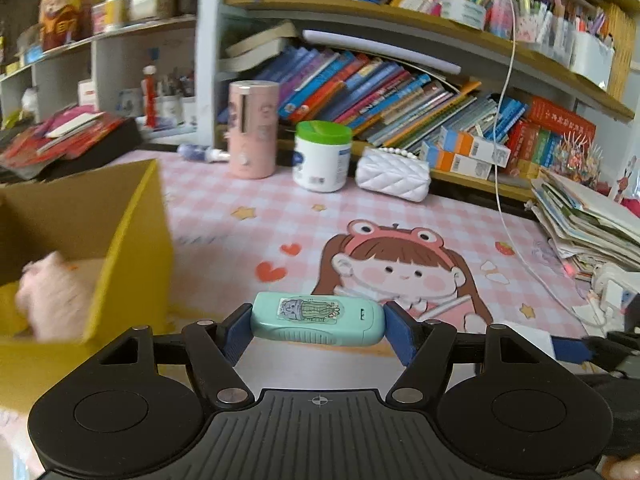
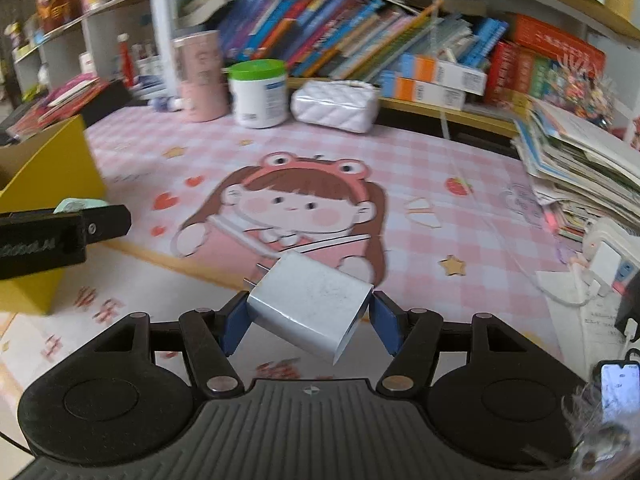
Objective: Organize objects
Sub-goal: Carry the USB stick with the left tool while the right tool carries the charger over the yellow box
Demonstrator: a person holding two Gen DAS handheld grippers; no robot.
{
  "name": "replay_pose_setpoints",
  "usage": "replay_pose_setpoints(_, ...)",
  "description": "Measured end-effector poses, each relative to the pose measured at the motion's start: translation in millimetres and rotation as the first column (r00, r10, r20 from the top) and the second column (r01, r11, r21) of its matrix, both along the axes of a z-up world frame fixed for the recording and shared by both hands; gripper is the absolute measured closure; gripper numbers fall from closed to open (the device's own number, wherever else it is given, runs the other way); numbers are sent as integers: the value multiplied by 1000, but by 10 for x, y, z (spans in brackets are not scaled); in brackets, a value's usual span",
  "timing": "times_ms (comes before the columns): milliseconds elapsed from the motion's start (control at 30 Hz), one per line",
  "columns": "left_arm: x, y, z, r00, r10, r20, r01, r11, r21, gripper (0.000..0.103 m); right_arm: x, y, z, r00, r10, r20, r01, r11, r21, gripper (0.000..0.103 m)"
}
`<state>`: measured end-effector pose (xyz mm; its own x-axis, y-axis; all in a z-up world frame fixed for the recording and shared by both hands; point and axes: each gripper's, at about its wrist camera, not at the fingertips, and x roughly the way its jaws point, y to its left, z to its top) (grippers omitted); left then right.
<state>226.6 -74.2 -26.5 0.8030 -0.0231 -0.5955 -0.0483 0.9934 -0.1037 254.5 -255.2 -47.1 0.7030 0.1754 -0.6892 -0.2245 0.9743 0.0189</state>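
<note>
Left gripper [image 1: 318,330]: blue pads clamped on the two ends of a teal case [image 1: 318,320], held crosswise between the fingers, cactus sticker facing up. Left of the fingers, close by, an open yellow box [image 1: 128,240] with a blurred pink toy [image 1: 52,296] inside. Ahead of the fingers, a pink checked mat [image 1: 240,200] printed with a frog-hat girl; beyond it a pink tube [image 1: 253,130], a green-lidded jar [image 1: 322,156] and a white quilted purse [image 1: 394,174] under the bookshelf. Right gripper [image 2: 310,318]: pads gripping a white charger [image 2: 310,308], tilted, prongs pointing ahead and left of the fingers, lifted above the mat
</note>
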Motion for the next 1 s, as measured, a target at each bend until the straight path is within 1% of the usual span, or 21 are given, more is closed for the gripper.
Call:
replay_pose_setpoints(233,-438,263,30,1000,13,2,-13,1000,-14,34,-292,374,83,999,39,6,-39,999,-12,41)
replay_pose_setpoints(400,-756,539,114,999,39,28,-38,999,-18,34,-530,650,153,998,56,11,-56,998,-12,41)
replay_pose_setpoints(567,-1069,829,151,997,69,33,-68,997,-24,34,-805,971,208,994,104,18,-104,995,-15,41)
replay_pose_setpoints(767,-1381,1164,177,994,106,37,-105,994,-34,34,-1116,1344,233,989,148,21,-147,989,-20,41)
replay_pose_setpoints(1000,-1679,1459,200,991,129,46,-127,991,-37,34,-1417,1662,255,983,179,25,-179,984,-11,41)
